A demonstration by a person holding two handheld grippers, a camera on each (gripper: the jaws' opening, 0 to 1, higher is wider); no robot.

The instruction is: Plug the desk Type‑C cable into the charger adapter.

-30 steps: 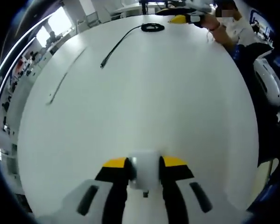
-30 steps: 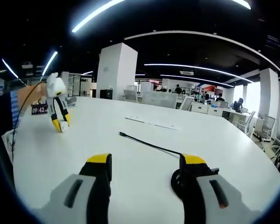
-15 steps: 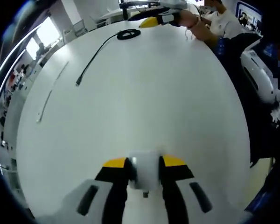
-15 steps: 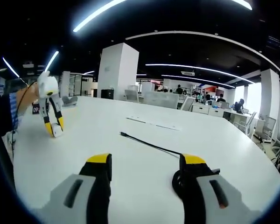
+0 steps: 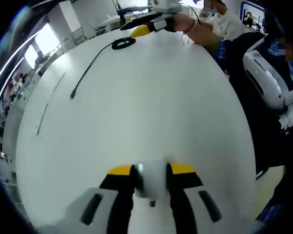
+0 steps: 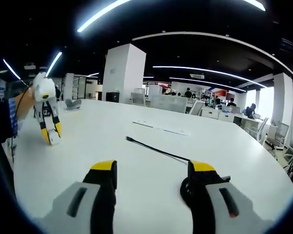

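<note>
Left gripper view: fingers [image 5: 151, 170] clamp white charger adapter [image 5: 151, 181]; right gripper [image 6: 153, 168] gapes.

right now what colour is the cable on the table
Black, clearest in the right gripper view: the cable lies across the white table.

Ceiling strip lights [image 6: 100, 14] glare on the bright white table [image 5: 151, 107] (edges bend heavily, slightly blurred).
</note>
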